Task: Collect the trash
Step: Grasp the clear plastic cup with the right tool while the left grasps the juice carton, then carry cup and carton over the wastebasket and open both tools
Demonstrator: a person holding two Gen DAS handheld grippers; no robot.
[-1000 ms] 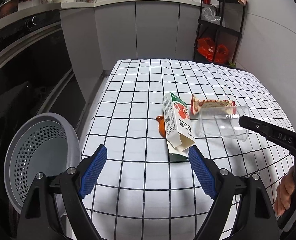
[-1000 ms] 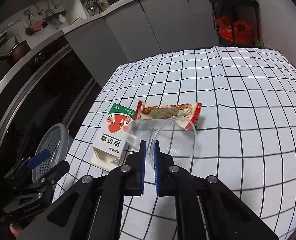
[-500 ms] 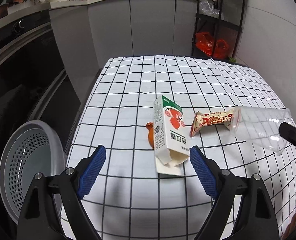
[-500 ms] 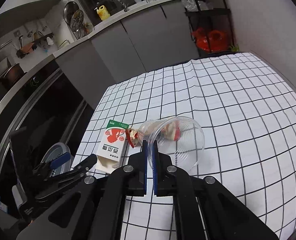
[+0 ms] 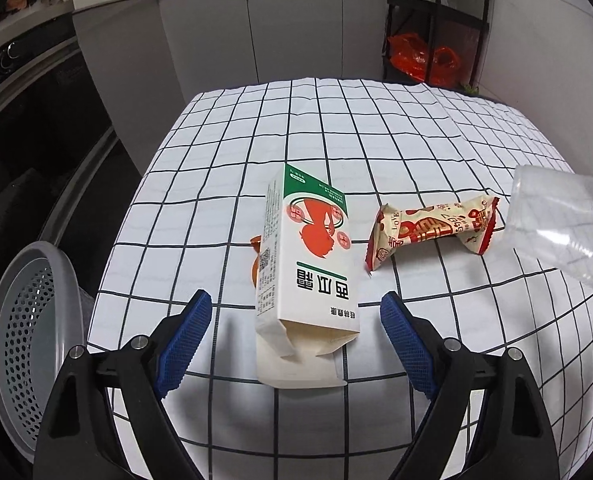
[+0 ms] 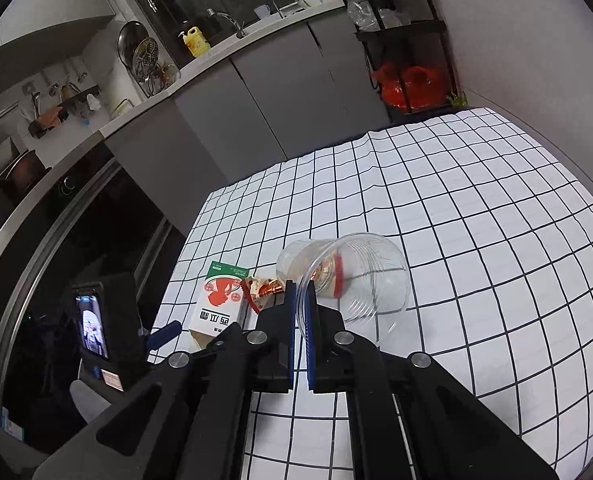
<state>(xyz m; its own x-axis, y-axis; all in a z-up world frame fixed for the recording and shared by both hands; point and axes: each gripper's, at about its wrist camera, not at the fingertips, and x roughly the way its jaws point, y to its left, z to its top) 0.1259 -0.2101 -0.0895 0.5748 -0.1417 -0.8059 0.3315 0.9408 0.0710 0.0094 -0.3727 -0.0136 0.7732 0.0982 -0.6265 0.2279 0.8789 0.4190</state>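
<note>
Left tongs lining up on the carton; right tongs carrying the cup.

Left gripper (image 5: pixel 292 322) is standing wide open, blue pads flanking the near open end of the carton (image 5: pixel 308 256) at 12 o'clock, not touching it. To grip well: lower squarely, close across the narrow sides, avoid crushing the flap. Basket (image 5: pixel 28 344) is waiting at 9 o'clock off the table (image 5: pixel 336 128) edge. Wrapper (image 5: pixel 432 232) is lying at 1 o'clock. Right gripper (image 6: pixel 301 308) is pinching the clear cup (image 6: pixel 360 280) by its rim, lifted.
</note>
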